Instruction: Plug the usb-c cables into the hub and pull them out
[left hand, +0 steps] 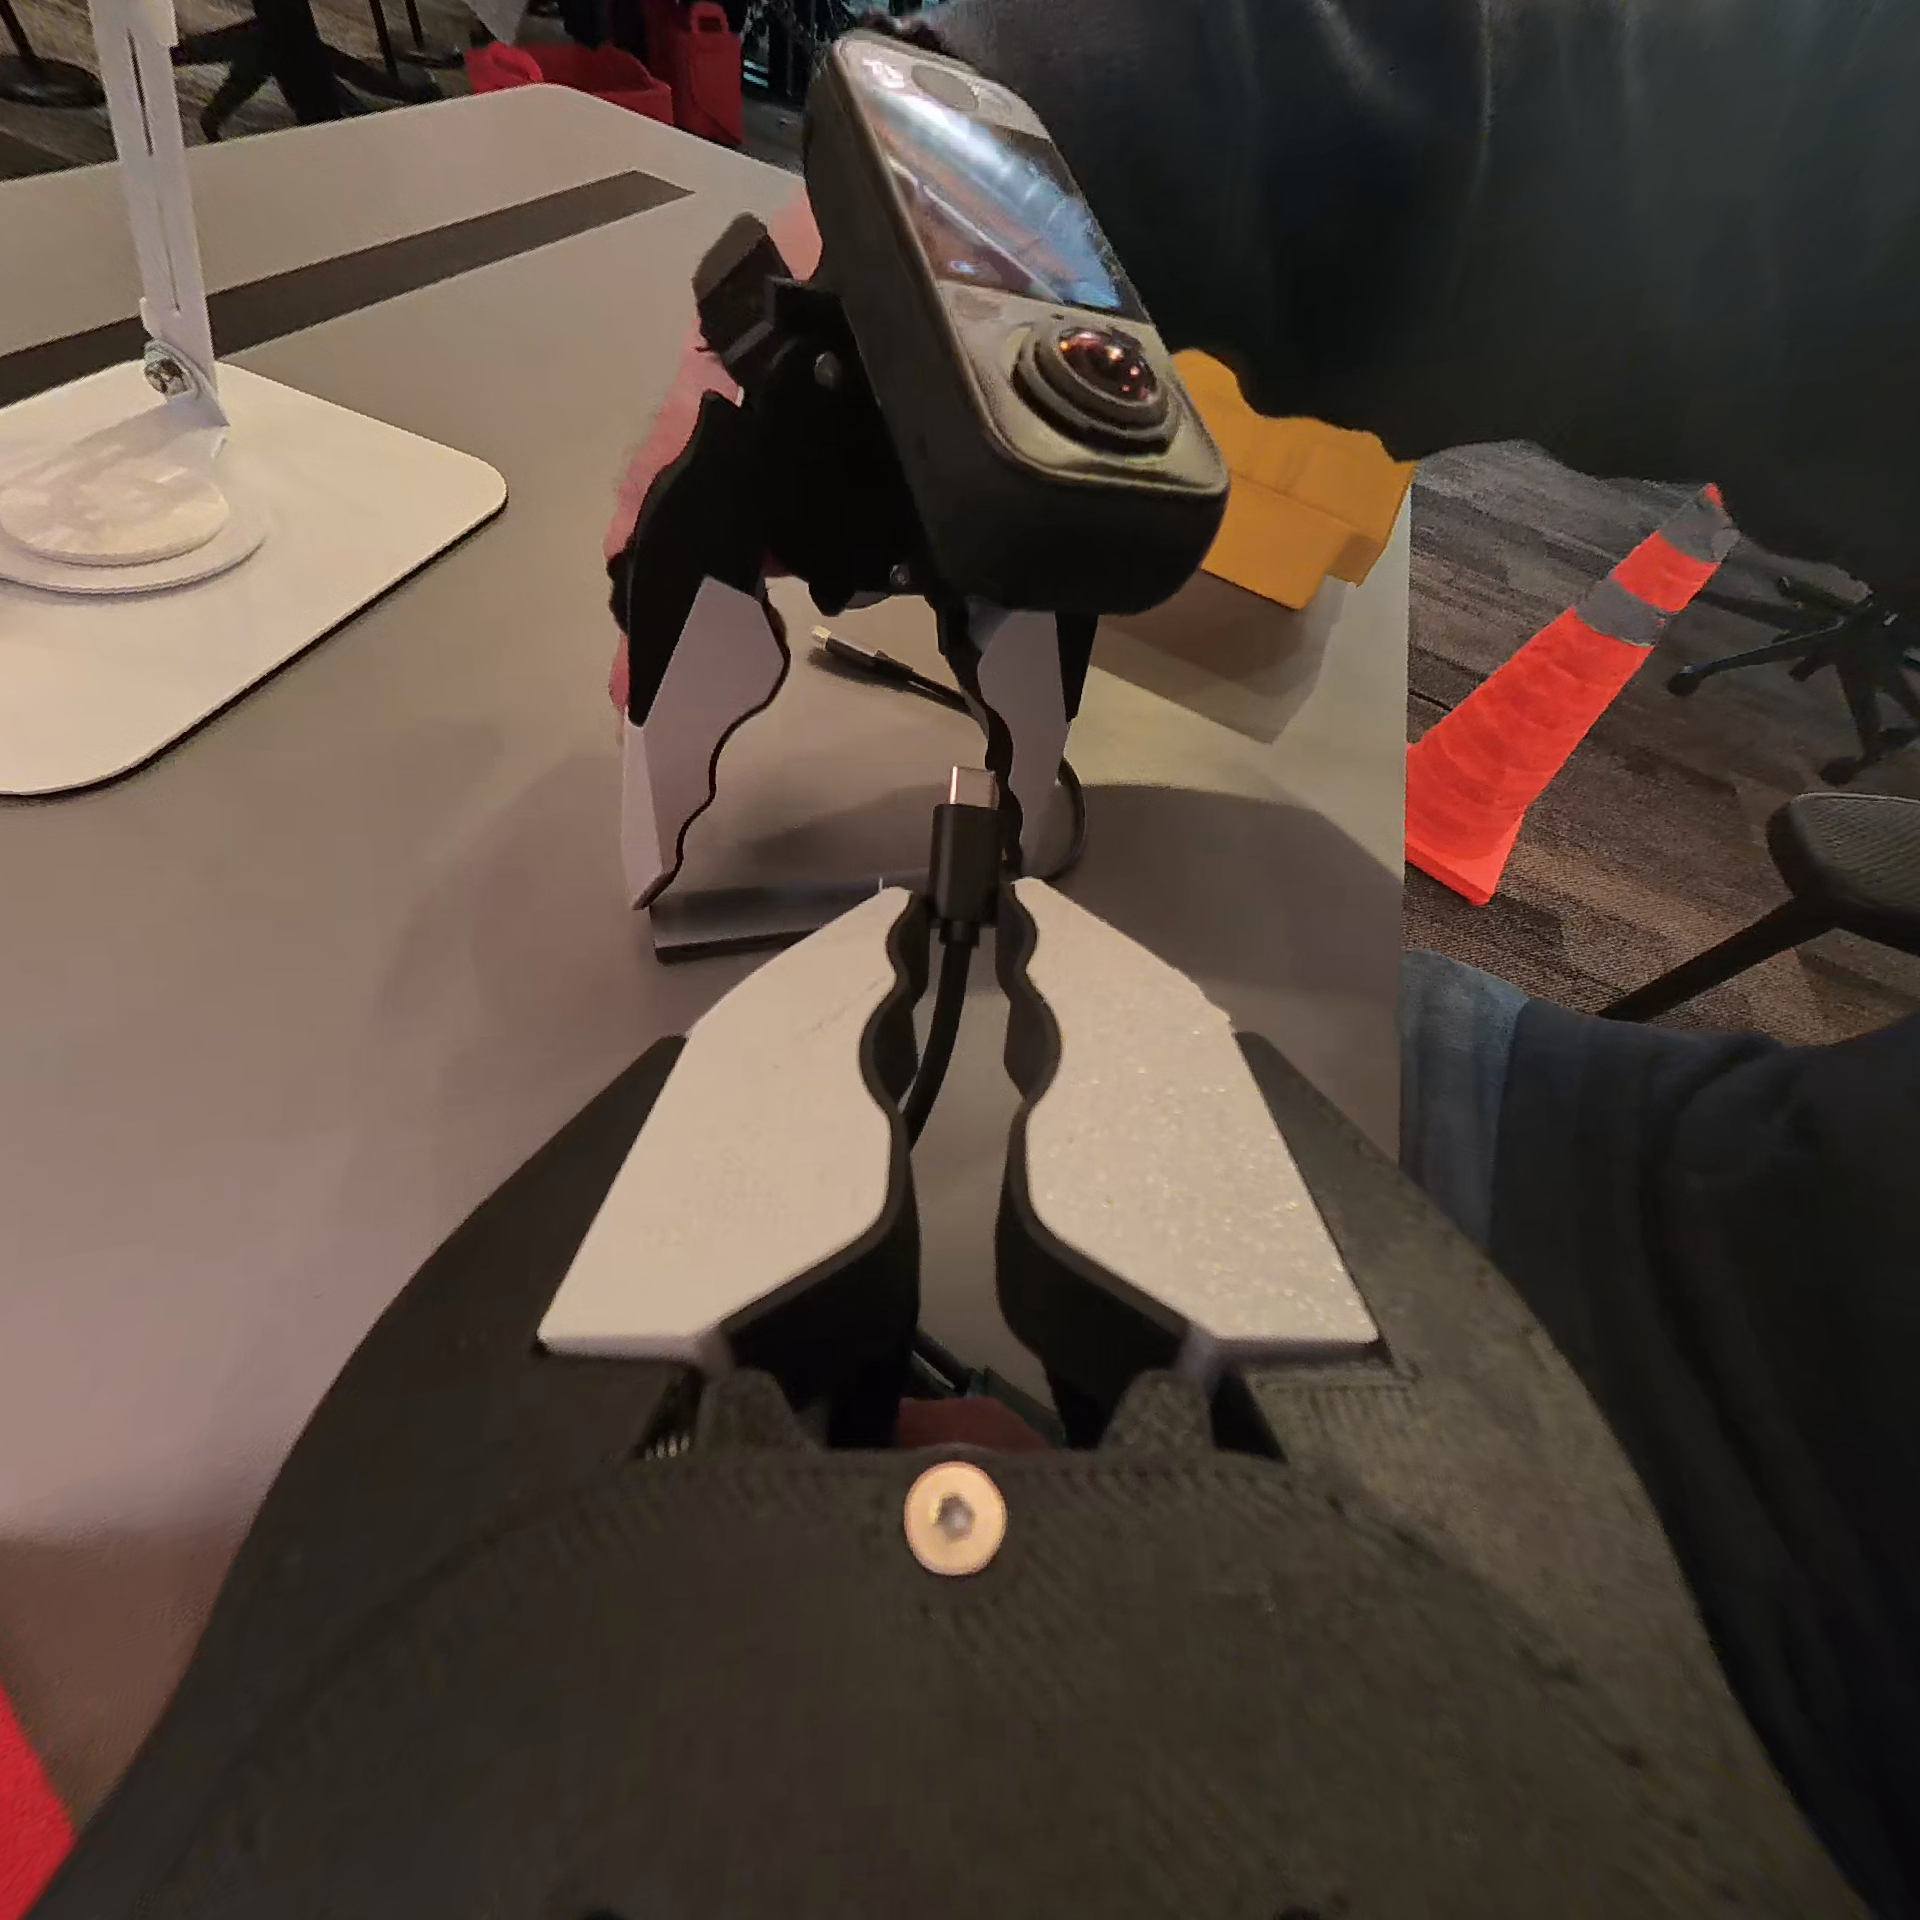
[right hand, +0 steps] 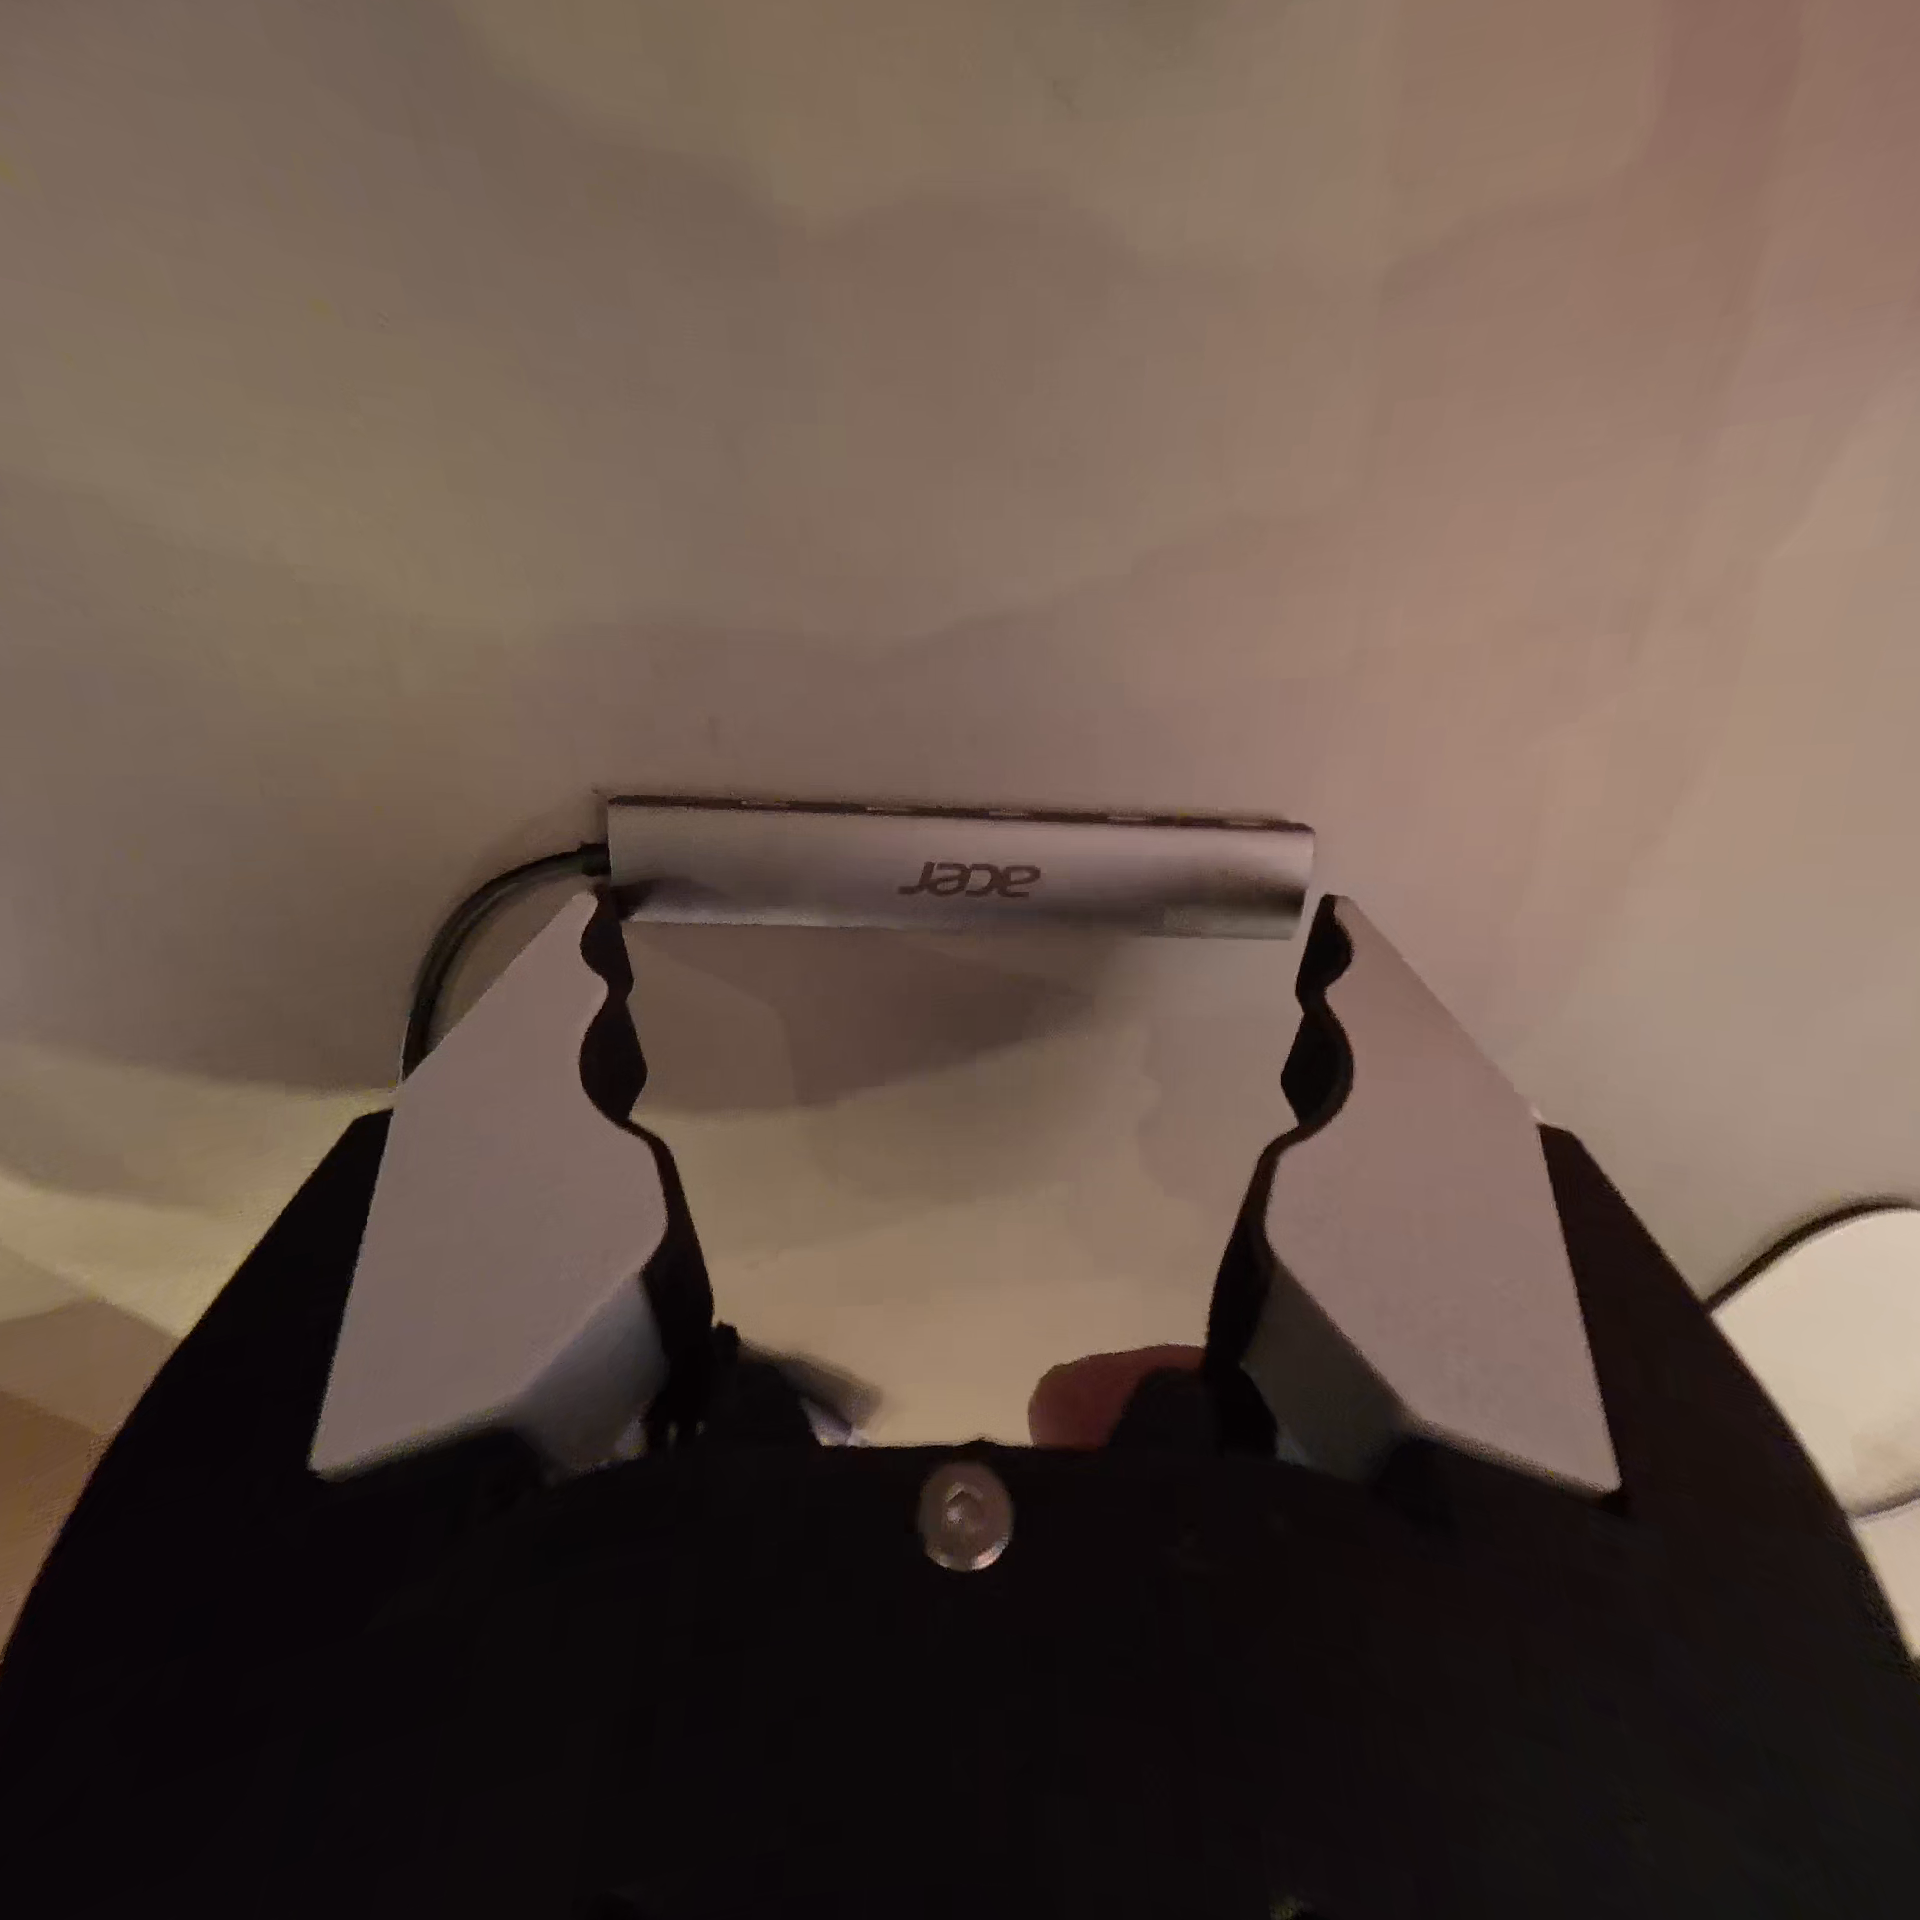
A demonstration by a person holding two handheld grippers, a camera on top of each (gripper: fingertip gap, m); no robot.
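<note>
The left gripper is pinching a black usb-c cable just behind its plug, jaws clamped on it, metal tip pointing forward toward the hub. The hub, a slim grey bar, is lying flat on the table, its long axis running crosswise. The right gripper is straddling it from above, jaws wide apart, each fingertip at 1 end. No containers are showing.
</note>
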